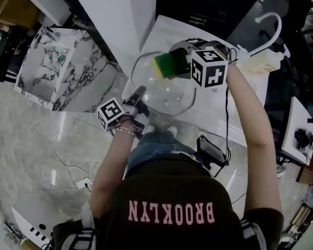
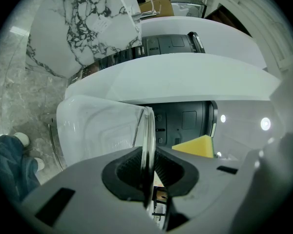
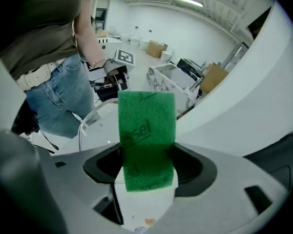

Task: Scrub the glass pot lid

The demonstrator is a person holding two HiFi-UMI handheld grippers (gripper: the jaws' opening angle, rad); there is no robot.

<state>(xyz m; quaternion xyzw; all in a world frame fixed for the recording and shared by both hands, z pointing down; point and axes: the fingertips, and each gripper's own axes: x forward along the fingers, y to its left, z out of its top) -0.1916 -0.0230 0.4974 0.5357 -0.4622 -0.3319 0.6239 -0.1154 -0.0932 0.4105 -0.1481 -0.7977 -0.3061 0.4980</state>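
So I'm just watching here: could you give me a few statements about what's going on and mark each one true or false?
1. The left gripper has its jaws shut on the rim of the glass lid. True.
2. The right gripper is empty. False: its jaws are clamped on a sponge.
3. The sponge is red. False: it has a green scouring face and a yellow side.
4. In the head view, the sponge is at the lid's far edge, across from where the left gripper holds it. True.
5. The person wears blue jeans. True.
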